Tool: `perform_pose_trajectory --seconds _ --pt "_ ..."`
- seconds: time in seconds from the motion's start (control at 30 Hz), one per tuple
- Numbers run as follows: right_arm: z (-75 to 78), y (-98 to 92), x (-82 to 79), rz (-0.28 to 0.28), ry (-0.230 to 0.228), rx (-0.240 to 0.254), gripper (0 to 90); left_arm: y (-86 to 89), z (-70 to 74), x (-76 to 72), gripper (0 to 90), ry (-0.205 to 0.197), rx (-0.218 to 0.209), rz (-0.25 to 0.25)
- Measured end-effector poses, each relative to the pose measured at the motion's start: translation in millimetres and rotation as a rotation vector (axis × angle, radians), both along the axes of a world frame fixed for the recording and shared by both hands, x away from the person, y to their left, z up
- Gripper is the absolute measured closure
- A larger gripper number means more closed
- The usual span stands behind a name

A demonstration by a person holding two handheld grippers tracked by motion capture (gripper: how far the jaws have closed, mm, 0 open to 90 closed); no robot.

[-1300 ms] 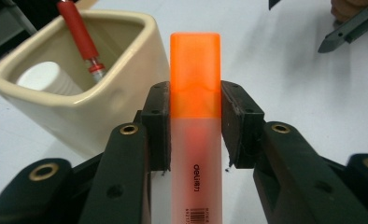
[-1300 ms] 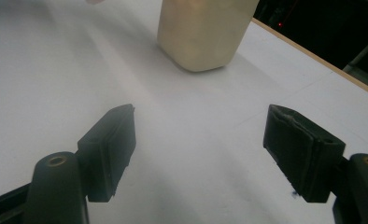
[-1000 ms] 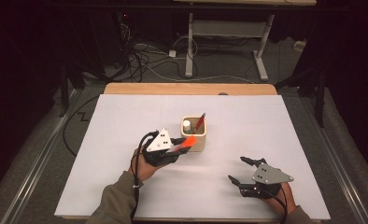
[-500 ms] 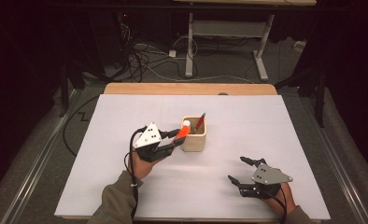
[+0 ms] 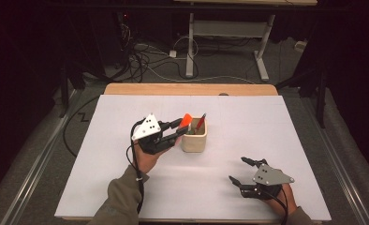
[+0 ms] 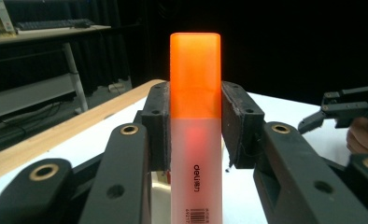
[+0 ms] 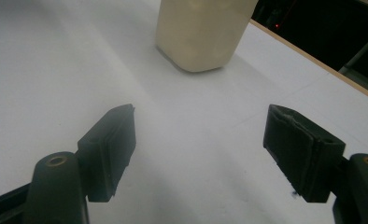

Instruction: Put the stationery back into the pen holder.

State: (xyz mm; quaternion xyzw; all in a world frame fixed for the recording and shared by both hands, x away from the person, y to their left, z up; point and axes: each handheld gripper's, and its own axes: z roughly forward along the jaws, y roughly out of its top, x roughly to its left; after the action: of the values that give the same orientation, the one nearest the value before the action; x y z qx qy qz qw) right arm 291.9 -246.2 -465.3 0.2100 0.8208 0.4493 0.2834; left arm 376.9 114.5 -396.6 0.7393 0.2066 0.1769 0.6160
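High view: my left gripper (image 5: pixel 177 131) holds the orange highlighter (image 5: pixel 186 121) over the cup (image 5: pixel 194 139) on the table (image 5: pixel 267 122); left gripper view: jaws clamped on the highlighter (image 6: pixel 195 126); right gripper view: my right gripper (image 7: pixel 198 140) gapes empty before the cup (image 7: pixel 203 32).

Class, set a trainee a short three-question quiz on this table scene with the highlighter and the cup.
1. True or false: the left gripper is shut on the highlighter.
2. What colour is the highlighter's cap?
3. Which fits the right gripper? A) open, holding nothing B) holding the cup C) holding a pen

Key: 1 true; 2 orange; 3 A
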Motion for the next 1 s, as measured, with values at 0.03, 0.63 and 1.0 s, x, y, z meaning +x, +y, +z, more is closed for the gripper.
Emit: perform_pose_trajectory --seconds 0.03,0.63,1.0 --pt "0.1 -0.1 -0.1 -0.001 -0.001 0.000 26.0 -1.2 1.0 1.0 65.0 0.000 -0.003 -0.007" --pt "1.3 -1.5 -0.8 0.002 -0.013 0.012 26.6 -22.3 13.0 23.5 65.0 -0.027 -0.008 -0.010" --pt "1.1 -2.0 -0.4 0.009 -0.009 0.007 26.6 -43.1 14.8 40.0 65.0 -0.019 0.003 -0.006"
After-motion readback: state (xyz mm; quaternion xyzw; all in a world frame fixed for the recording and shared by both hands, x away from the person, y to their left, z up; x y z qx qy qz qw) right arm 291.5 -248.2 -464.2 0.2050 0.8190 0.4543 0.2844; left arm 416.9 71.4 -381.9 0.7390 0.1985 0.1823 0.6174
